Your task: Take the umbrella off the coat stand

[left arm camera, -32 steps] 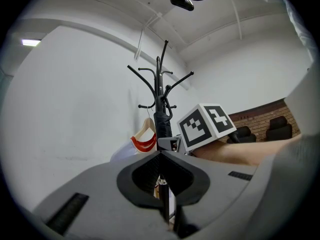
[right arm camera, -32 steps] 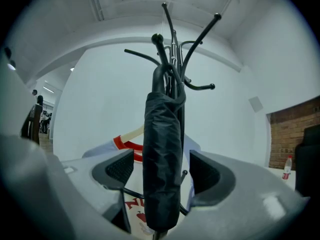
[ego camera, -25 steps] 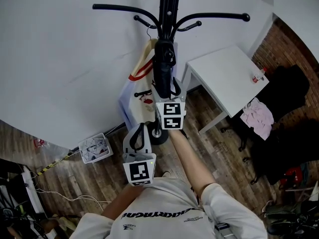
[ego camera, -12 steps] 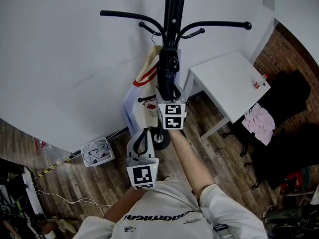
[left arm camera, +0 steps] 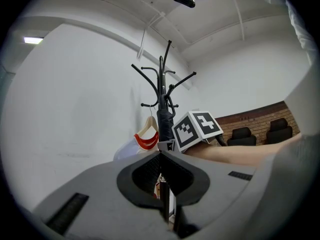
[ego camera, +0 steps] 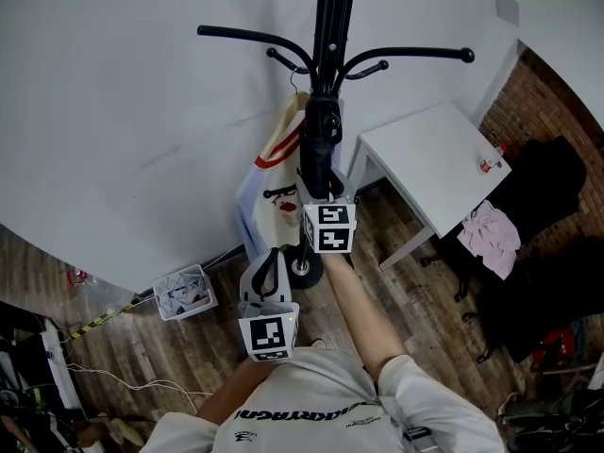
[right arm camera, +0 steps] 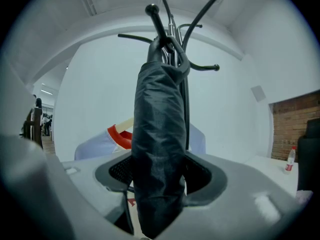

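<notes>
A furled black umbrella [ego camera: 318, 154] hangs upright on the black coat stand [ego camera: 335, 8], against its pole. My right gripper [ego camera: 320, 194] reaches level to it, and its jaws are closing on the folded fabric. In the right gripper view the umbrella [right arm camera: 160, 134] fills the gap between both pads, so my right gripper [right arm camera: 160, 180] grips it below its top. The stand's hooks [right arm camera: 201, 13] spread out above. My left gripper [ego camera: 267, 264] waits lower and nearer to me. In its own view the left gripper [left arm camera: 161, 156] is shut on nothing, with the coat stand [left arm camera: 161, 79] ahead.
A pale shirt with a red collar [ego camera: 272, 173] hangs on a hanger behind the umbrella. A white table [ego camera: 429, 163] with a small bottle [ego camera: 488, 159] stands to the right. Dark chairs with a pink cloth [ego camera: 491, 229] lie beyond it, and a box [ego camera: 182, 289] sits on the wooden floor.
The right gripper has kept at the umbrella and drawn its jaws in around it. The left gripper has stayed where it was.
</notes>
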The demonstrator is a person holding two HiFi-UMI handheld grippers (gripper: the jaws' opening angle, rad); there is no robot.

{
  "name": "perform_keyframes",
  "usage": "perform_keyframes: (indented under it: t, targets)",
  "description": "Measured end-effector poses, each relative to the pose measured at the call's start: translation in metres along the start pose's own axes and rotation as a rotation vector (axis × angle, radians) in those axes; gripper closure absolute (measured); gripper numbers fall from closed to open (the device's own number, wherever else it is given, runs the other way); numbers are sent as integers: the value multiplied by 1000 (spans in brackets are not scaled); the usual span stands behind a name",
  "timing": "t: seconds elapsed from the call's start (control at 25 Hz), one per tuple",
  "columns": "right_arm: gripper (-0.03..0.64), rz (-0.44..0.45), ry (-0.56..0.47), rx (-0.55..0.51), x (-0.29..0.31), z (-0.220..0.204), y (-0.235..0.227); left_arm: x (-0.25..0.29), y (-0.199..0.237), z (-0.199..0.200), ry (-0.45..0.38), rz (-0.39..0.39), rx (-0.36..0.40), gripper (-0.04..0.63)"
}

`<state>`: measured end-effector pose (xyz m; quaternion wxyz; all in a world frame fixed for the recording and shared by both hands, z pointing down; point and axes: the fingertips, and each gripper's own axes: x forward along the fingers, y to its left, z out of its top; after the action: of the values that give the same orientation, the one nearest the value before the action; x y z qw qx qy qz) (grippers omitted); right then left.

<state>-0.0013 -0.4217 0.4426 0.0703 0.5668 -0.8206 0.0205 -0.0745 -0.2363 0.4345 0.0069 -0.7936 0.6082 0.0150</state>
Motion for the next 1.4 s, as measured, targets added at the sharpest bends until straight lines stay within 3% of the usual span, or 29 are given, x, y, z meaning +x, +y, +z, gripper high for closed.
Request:
perform_keyframes:
  t: [0.88,1.4]
  targets:
    - [344,68,-91,-7,-43,69,20,-13,3,3,-6,2,-16,598]
    - [344,116,-121,15,-76,87,32,-21,-5,11,-17,-13,-38,598]
